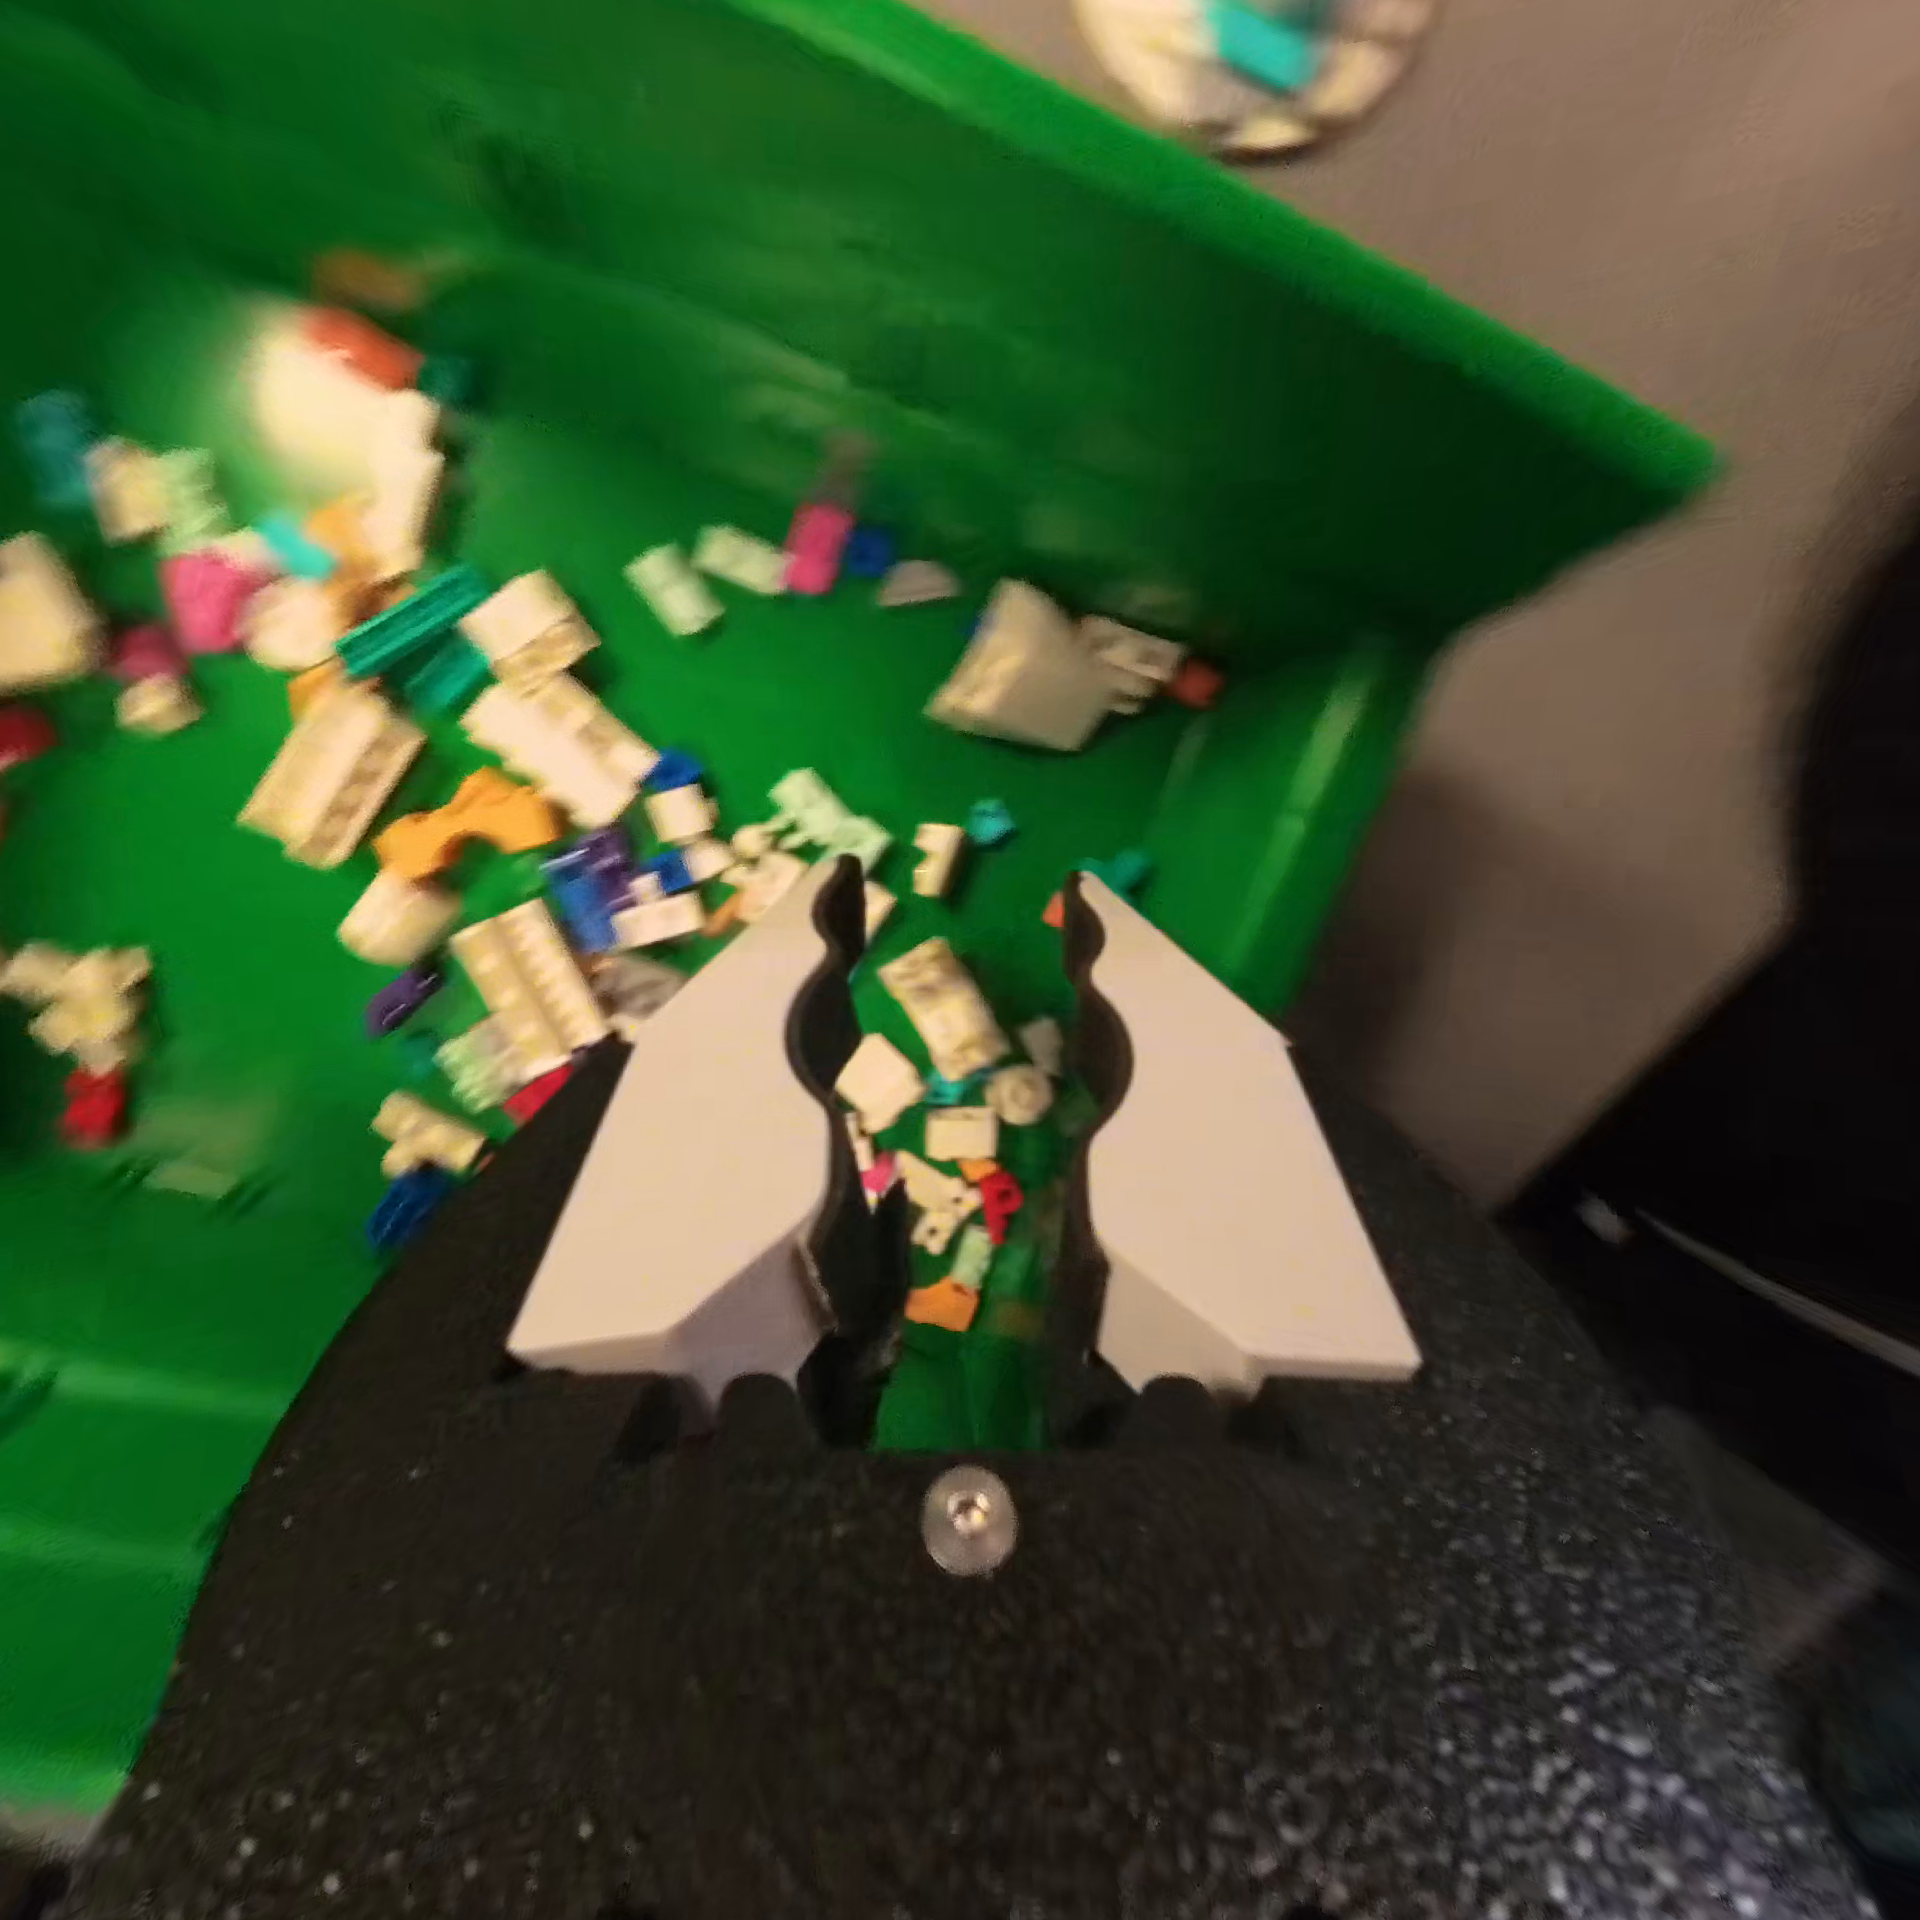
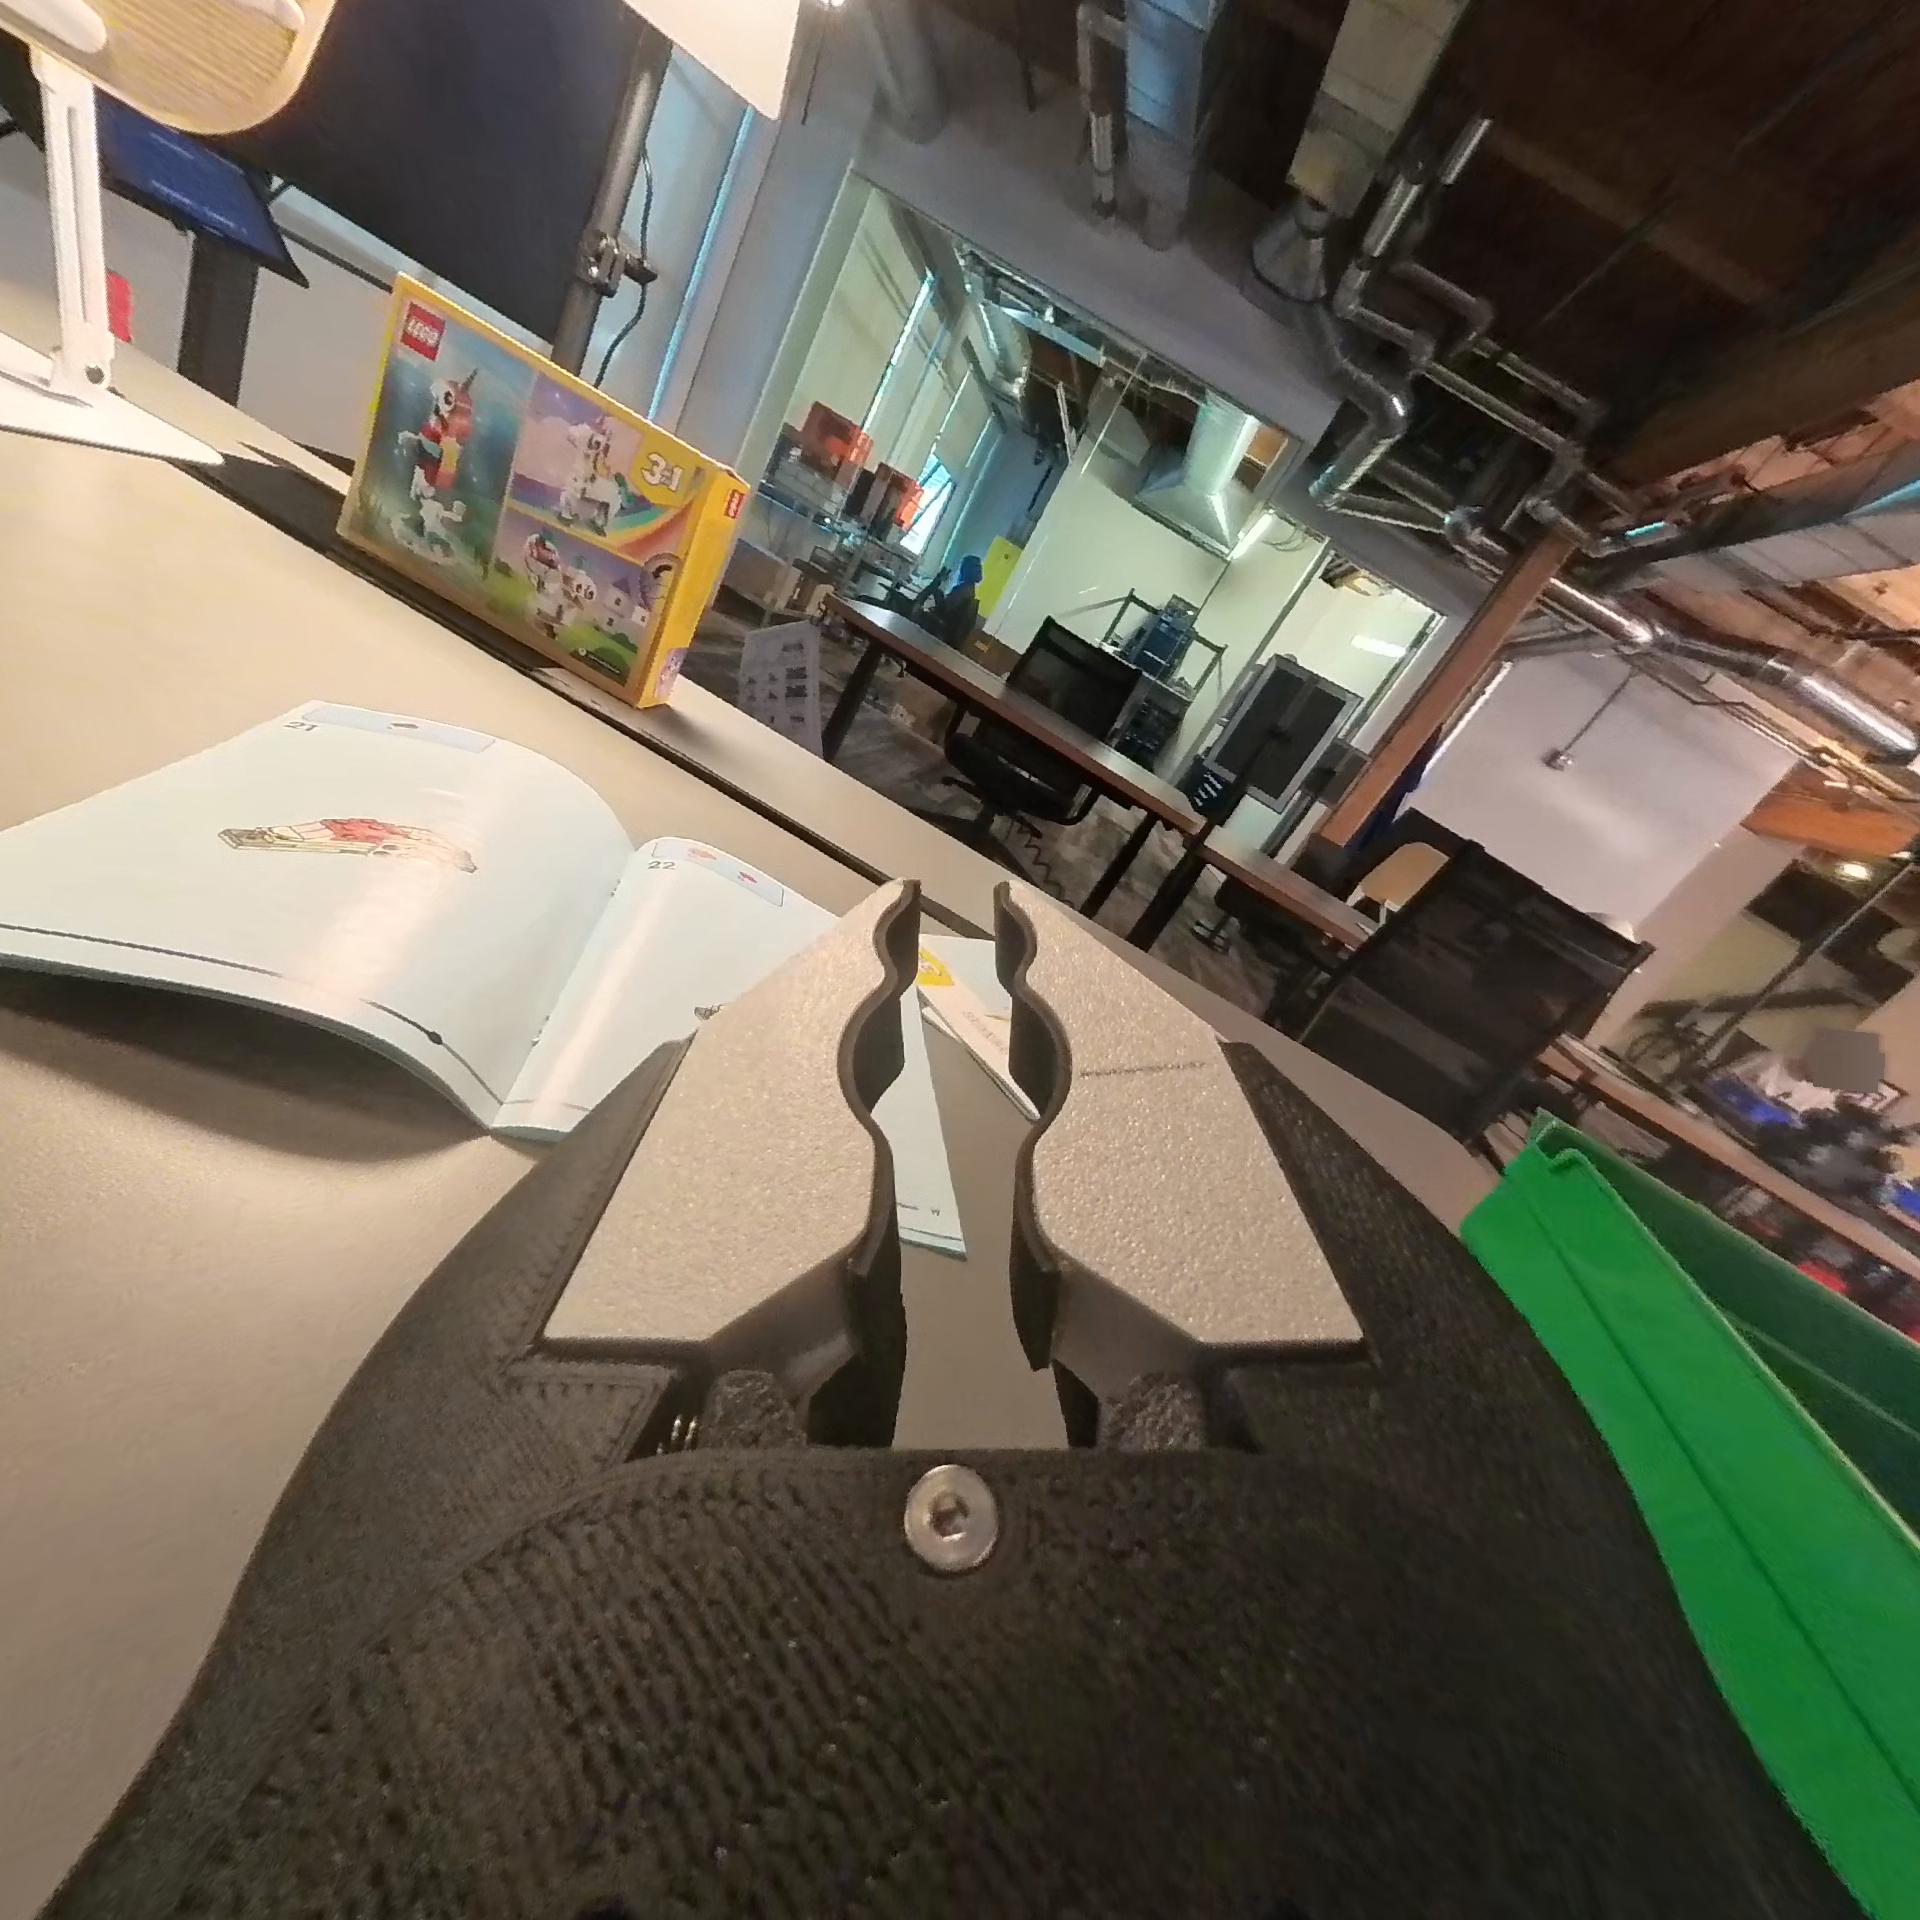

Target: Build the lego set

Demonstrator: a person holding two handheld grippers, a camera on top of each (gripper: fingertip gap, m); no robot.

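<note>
In the left wrist view, which is blurred, a green tray (image 1: 1039, 343) holds several loose bricks: white, teal, pink, orange, blue and red. My left gripper (image 1: 961, 888) is open and empty above the tray's near right corner, with small white pieces (image 1: 940, 1003) seen between its fingers. A partly built white and teal piece (image 1: 1262, 62) sits on the table beyond the tray. In the right wrist view my right gripper (image 2: 956, 896) is open a little and empty, low over the grey table (image 2: 156, 1195), pointing at the open instruction booklet (image 2: 343, 873).
The yellow set box (image 2: 540, 509) stands on a dark mat at the back of the table. The green tray's wall (image 2: 1662, 1403) is at the right of the right gripper. A white lamp stand (image 2: 73, 260) stands far left. Desks and chairs lie beyond the table. Left tips to right tips: about 45 cm.
</note>
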